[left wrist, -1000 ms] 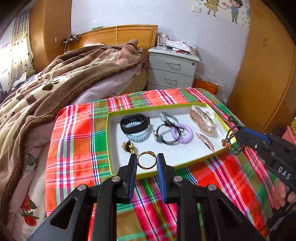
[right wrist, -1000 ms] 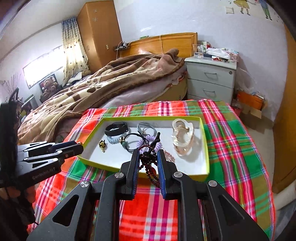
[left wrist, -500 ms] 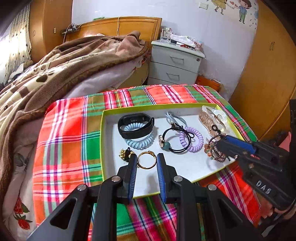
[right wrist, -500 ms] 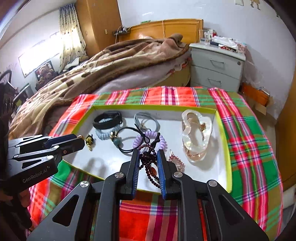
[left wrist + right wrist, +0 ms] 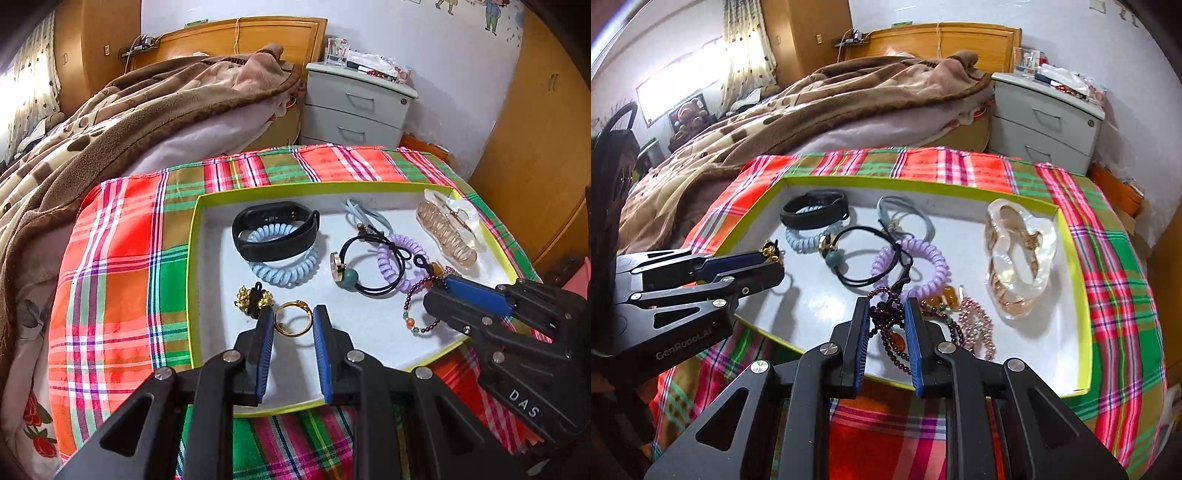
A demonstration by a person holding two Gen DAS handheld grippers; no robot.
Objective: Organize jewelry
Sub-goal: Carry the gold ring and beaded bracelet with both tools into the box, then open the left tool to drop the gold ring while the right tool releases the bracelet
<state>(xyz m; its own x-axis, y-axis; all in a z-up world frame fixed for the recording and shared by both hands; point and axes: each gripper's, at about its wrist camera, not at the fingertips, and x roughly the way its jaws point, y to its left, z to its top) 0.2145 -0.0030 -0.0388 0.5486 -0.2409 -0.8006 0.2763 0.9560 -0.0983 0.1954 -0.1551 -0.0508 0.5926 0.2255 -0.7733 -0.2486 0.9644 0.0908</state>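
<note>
Right claw [image 5: 886, 321] gripping beads [image 5: 892, 325] over tray [image 5: 1067, 236]: lower, then release clear of purple coil [image 5: 912, 266]; left claw [image 5: 293, 325] open.

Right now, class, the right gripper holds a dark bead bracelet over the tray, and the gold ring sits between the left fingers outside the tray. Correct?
Not quite. The ring lies inside the tray, as the left wrist view shows. The rest stands.
</note>
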